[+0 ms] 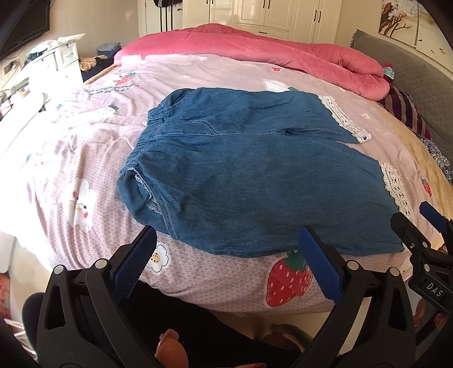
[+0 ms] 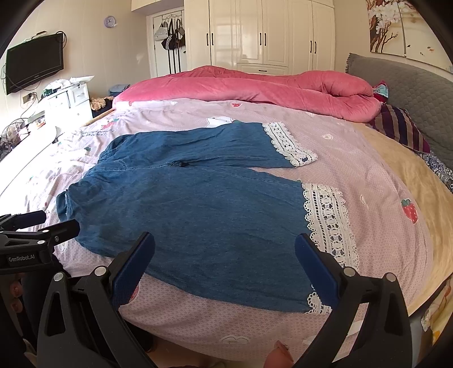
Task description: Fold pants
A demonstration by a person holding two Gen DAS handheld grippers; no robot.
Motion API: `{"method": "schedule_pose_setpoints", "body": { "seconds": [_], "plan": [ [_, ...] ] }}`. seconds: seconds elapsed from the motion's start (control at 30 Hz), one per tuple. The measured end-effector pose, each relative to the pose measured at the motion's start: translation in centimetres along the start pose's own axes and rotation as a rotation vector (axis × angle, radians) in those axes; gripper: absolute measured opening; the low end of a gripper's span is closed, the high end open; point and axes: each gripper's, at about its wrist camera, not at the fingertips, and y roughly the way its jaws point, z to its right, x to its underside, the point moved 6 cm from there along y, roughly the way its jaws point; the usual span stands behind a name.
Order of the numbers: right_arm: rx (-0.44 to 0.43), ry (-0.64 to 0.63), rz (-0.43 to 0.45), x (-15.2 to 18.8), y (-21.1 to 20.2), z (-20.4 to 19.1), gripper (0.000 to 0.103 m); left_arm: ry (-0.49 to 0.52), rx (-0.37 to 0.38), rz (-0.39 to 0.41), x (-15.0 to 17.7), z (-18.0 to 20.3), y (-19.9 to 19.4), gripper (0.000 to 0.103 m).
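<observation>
- On the bed (image 1: 226, 286), a pair of blue denim pants (image 1: 240, 175) lies spread flat, lace hems (image 2: 325, 220) toward the headboard side.
- Left gripper (image 1: 228, 252) hovers at the near edge, jaws wide apart, holding nothing.
- Right gripper (image 2: 225, 254) likewise gapes empty over the near leg.

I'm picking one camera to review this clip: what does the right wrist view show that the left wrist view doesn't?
Only the right wrist view shows the round wall clock, the hanging bags and the whole black wall television. Only the left wrist view shows the large printed strawberry at the bed's near edge. Both show the blue denim pants with white lace hems lying flat, the rolled pink quilt, and the left gripper and right gripper, both open.
</observation>
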Motion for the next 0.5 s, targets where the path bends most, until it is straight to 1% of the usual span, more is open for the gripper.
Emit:
{"method": "schedule_pose_setpoints", "body": {
  "seconds": [0.33, 0.5],
  "plan": [
    [-0.005, 0.002, -0.011, -0.2, 1.0, 0.0, 0.099, -0.003, -0.001, -0.008, -0.1, -0.2, 0.8, 0.094],
    [-0.026, -0.009, -0.021, -1.0, 2.2, -0.1, 0.099, -0.005, 0.017, -0.018, -0.8, -0.4, 1.4, 0.094]
  ]
}}
